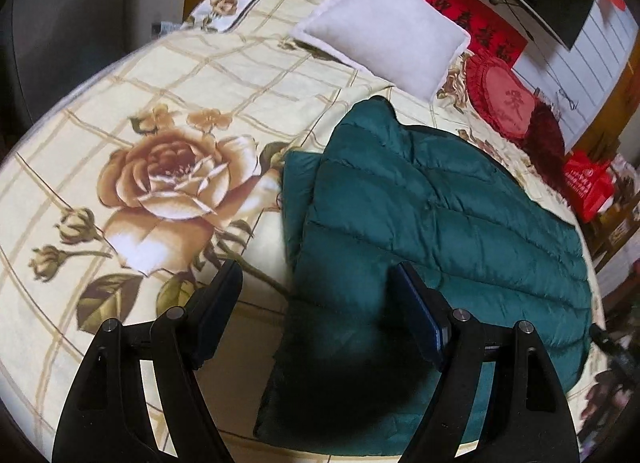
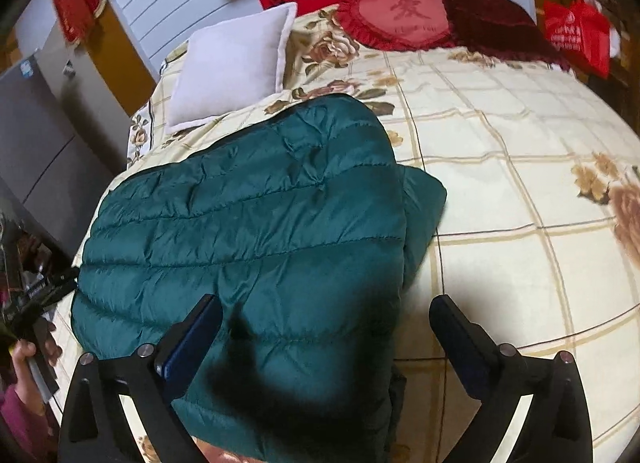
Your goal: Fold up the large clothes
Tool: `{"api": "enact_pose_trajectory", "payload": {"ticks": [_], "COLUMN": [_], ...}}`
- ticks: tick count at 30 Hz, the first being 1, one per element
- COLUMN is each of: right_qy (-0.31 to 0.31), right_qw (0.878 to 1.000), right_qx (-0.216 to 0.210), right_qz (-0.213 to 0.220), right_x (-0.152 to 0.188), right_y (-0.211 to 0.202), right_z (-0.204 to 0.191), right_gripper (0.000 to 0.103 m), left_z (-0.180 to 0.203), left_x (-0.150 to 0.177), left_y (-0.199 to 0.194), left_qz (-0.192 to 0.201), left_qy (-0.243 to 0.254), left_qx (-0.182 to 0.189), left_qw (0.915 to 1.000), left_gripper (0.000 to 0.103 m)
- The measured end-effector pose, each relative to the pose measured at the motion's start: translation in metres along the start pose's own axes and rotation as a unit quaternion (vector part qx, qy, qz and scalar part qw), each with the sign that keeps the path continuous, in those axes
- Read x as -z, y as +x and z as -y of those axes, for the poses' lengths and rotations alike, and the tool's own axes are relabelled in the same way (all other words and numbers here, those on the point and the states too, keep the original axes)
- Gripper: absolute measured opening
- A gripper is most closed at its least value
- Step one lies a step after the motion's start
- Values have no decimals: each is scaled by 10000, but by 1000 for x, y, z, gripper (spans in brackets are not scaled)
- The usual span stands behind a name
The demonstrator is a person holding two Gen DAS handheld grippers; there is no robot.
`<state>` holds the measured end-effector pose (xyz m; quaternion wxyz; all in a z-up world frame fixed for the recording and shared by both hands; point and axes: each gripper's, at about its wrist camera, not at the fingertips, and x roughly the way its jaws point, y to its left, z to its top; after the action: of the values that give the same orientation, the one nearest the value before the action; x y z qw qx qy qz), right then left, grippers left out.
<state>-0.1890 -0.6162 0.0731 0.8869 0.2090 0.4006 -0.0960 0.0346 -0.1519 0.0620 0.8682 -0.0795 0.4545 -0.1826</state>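
A dark green quilted down jacket (image 1: 440,215) lies folded on the bed's cream floral cover (image 1: 168,75). In the left wrist view my left gripper (image 1: 316,275) hangs open above the jacket's left edge, with nothing pinched between its fingers. In the right wrist view the same jacket (image 2: 256,223) fills the middle, a folded flap sticking out on its right side. My right gripper (image 2: 326,307) stands wide open over the jacket's near right edge; its pads are clear of the cloth.
A white pillow (image 1: 384,39) lies beyond the jacket, with a red heart cushion (image 2: 400,15) and a dark red cushion (image 2: 492,19) at the head of the bed. A red bag (image 2: 576,35) stands beside the bed. A hand (image 2: 28,347) shows at lower left.
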Motion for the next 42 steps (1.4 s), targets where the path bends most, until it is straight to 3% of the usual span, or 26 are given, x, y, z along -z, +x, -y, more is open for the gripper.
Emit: {"api": "enact_pose_trajectory", "payload": {"ticks": [8, 12, 13, 18, 25, 31, 34, 39, 42], "right_qy": [565, 707, 708, 612, 425, 216, 261, 187, 118], "right_qw": [9971, 9953, 9949, 9943, 9938, 9937, 9937, 9946, 9948], "right_qx": [-331, -501, -552, -677, -772, -823, -909, -937, -975], "right_qz": [-376, -441, -470, -544, -677, -726, -604, -399, -253], "right_x": [-14, -20, -21, -24, -27, -24, -21, -17, -17], "right_y": [30, 43, 46, 58, 64, 66, 63, 46, 34], "right_z": [16, 20, 20, 18, 12, -1, -3, -9, -17], "right_gripper": [103, 103, 103, 103, 103, 103, 91, 58, 46], "left_z": [-18, -15, -15, -22, -12, 5, 7, 7, 9], "left_x": [-4, -5, -4, -5, -6, -5, -3, 2, 4], "left_y": [25, 33, 35, 48, 50, 57, 56, 46, 33], "left_qz": [-400, -417, -445, -642, -575, -876, -853, -704, -590], "left_qy": [-620, -631, -628, -890, -594, -394, -439, -416, -326], "left_qx": [798, 898, 891, 1220, 1164, 1483, 1570, 1783, 1841], "left_qw": [9941, 9931, 9930, 9864, 9898, 9843, 9829, 9806, 9806], "left_gripper": [79, 84, 91, 92, 100, 100, 99, 74, 61]}}
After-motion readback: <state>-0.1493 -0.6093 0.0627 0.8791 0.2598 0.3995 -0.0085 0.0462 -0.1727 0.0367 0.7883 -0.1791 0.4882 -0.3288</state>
